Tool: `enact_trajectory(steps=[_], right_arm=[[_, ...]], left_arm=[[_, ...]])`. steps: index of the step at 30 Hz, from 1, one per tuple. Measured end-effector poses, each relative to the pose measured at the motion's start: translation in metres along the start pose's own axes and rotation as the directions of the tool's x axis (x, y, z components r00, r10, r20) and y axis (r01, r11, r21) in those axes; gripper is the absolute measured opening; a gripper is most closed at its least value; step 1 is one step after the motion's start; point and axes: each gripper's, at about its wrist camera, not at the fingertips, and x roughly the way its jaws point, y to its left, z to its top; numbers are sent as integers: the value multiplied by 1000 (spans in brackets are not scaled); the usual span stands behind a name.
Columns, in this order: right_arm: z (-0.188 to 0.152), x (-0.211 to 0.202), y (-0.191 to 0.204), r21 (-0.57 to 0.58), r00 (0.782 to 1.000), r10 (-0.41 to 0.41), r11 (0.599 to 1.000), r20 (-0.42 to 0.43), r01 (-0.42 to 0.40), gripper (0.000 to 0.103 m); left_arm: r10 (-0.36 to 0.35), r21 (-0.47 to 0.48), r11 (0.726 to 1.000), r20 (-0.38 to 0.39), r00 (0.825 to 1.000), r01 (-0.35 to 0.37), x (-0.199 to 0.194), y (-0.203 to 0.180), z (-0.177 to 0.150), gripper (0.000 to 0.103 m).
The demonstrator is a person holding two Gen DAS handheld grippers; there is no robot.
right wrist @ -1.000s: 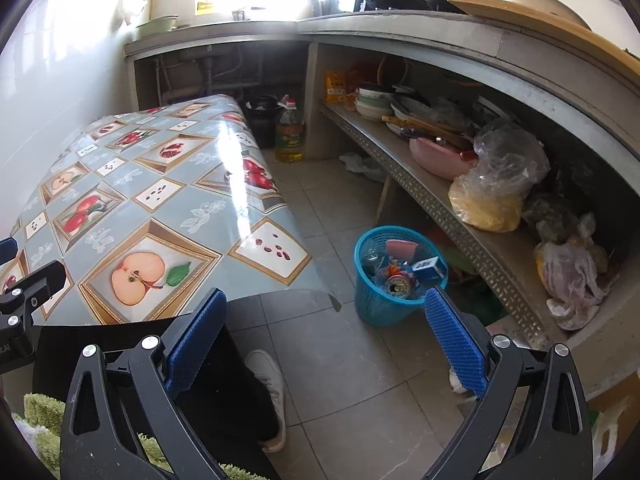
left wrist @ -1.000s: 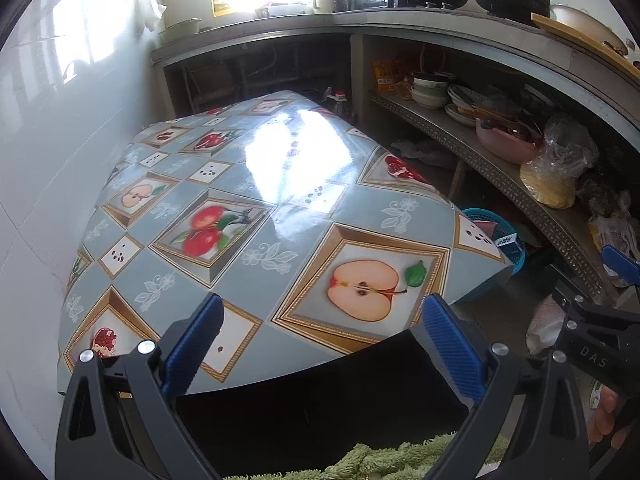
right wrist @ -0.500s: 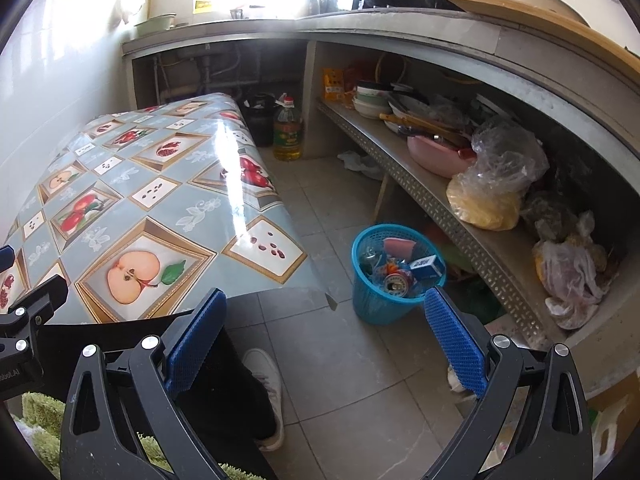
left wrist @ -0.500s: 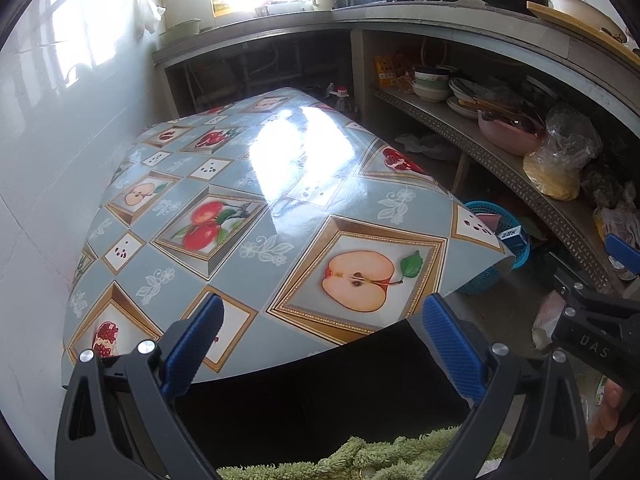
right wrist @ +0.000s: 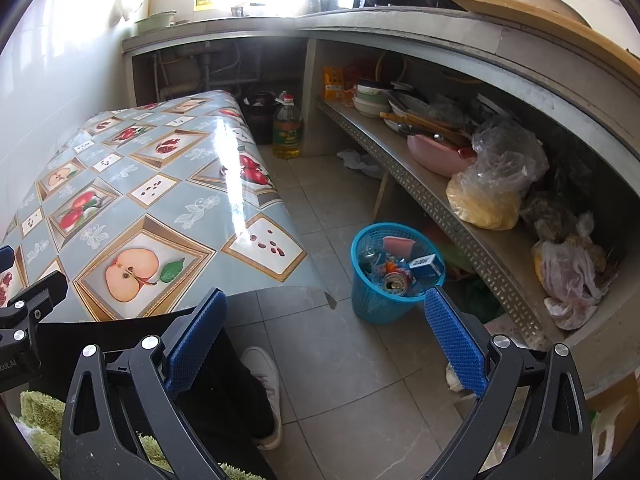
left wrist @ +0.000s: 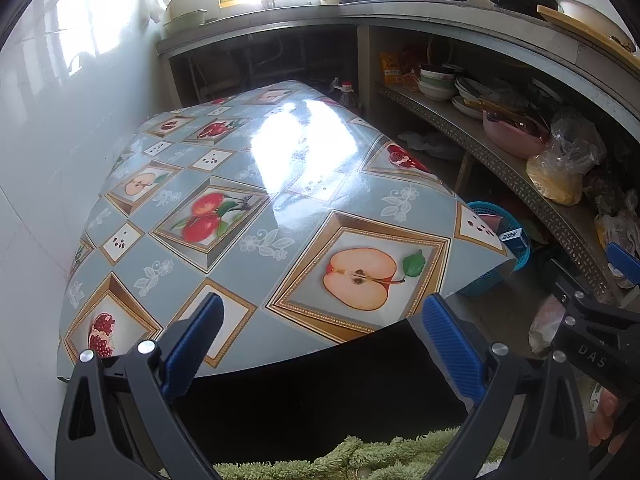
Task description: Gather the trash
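Note:
A blue plastic waste basket stands on the tiled floor beside the table, holding a can, a small blue box and other trash. Its rim also shows past the table corner in the left wrist view. My left gripper is open and empty, held over the near edge of the table with the fruit-pattern cloth. My right gripper is open and empty, above the floor to the right of the table, short of the basket. No trash shows on the tabletop.
A low shelf along the right holds bowls, a pink basin and plastic bags. An oil bottle stands on the floor at the back. A person's dark trouser leg and white shoe are below my right gripper.
Both grippers have pulled back and risen slightly, so the table and basket sit a little farther off. Both stay open and empty.

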Motion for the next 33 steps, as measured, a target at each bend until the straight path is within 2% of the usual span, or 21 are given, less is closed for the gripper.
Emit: enact_trajectory(steps=[33], right_arm=[[1, -1, -4, -10, 1000, -2, 1000, 4, 2, 95]], left_arm=[[36, -30, 999, -16, 999, -37, 1, 9, -5, 97]])
